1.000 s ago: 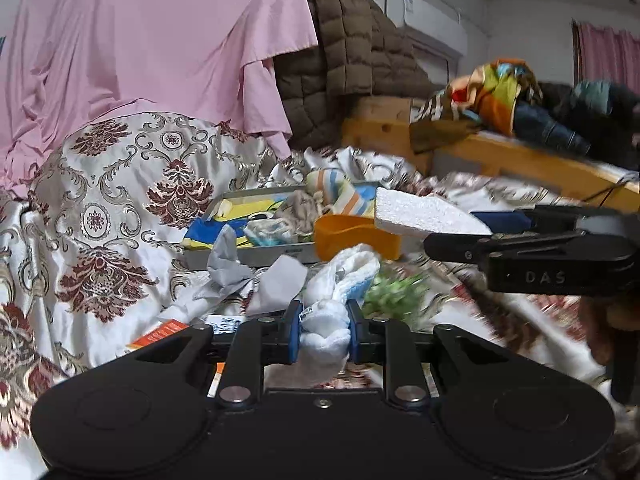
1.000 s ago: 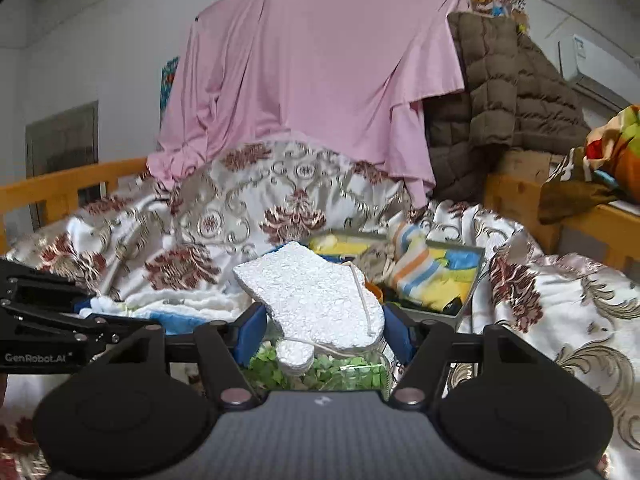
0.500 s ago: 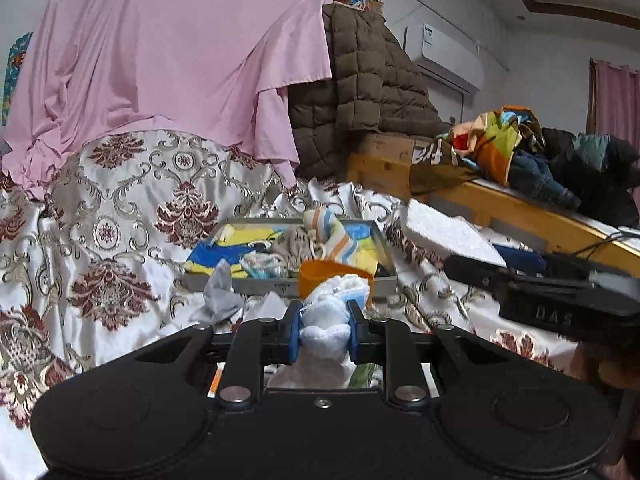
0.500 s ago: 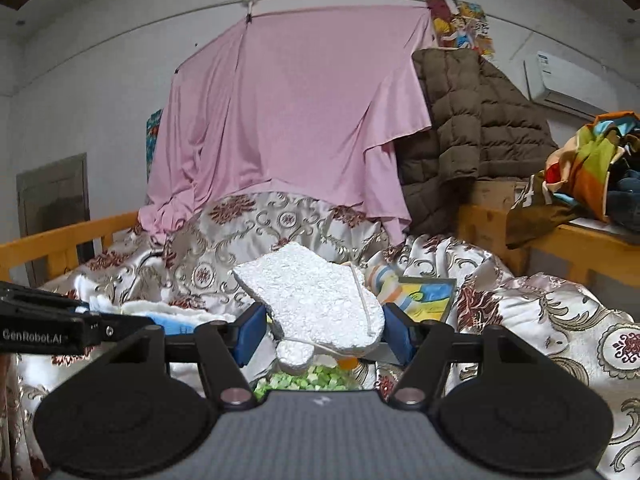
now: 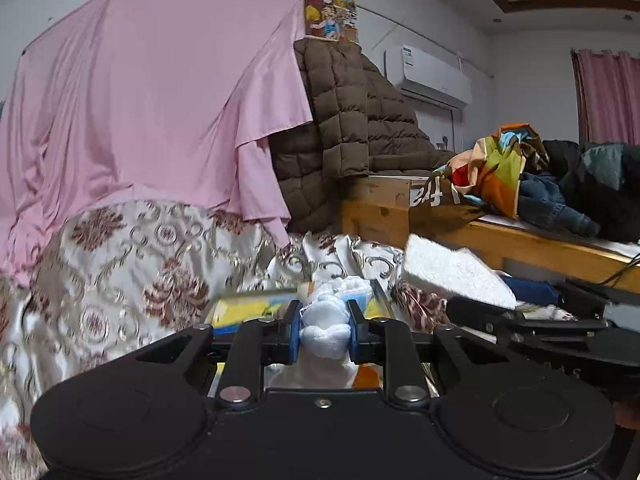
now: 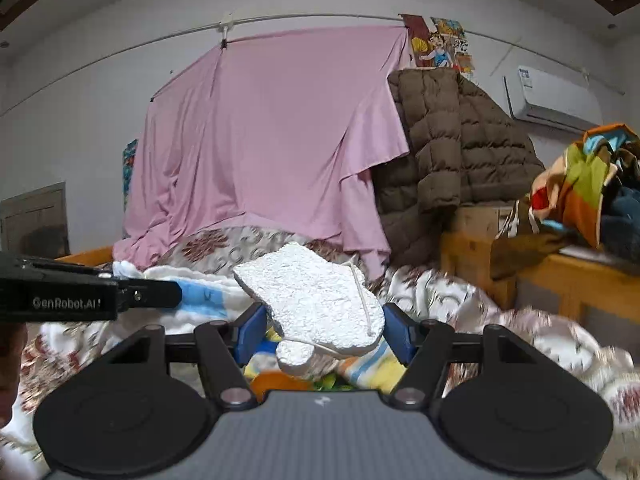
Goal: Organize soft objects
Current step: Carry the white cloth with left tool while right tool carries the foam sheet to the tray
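Left wrist view: both grippers have risen above the bed, left gripper clamping a white sock, right gripper gripping a foam piece, probably bound for the tray.

Motion blurs the patterned bedspread and the tray behind the gripper; the tray's contents are mostly hidden.
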Motion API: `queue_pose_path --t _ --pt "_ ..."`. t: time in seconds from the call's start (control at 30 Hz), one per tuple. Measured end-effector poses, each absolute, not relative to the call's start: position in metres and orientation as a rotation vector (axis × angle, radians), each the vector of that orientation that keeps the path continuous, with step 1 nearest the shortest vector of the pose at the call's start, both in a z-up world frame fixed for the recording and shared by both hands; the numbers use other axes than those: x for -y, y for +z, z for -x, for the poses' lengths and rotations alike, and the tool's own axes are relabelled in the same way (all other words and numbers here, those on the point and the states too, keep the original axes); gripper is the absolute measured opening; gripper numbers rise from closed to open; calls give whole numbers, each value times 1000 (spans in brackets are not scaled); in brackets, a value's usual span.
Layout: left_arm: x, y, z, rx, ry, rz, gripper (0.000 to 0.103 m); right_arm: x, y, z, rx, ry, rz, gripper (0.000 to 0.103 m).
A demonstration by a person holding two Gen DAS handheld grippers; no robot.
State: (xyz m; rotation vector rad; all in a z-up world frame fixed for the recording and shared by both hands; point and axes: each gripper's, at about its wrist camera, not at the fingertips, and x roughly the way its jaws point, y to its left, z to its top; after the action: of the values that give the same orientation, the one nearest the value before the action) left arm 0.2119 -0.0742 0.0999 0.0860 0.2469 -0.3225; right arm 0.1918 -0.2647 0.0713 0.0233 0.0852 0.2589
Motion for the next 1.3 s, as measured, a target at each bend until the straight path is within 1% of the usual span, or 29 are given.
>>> queue_pose_path --t 0.27,0.43,0.73,1.0,1.3 --pt "112 106 -325 -249 -299 -175 24 285 74 -309 -97 212 -109 67" --pt "126 100 -399 -256 -269 -195 24 296 55 -368 -134 181 -169 68" --pt "147 54 -506 -382 -257 -200 24 295 20 -435 -253 106 -205 68" --pt "160 19 -555 -456 -240 -250 24 283 -2 -458 -341 98 -178 68" --pt "164 0 -570 -498 -243 -275 24 273 -14 -466 -402 92 -137 68"
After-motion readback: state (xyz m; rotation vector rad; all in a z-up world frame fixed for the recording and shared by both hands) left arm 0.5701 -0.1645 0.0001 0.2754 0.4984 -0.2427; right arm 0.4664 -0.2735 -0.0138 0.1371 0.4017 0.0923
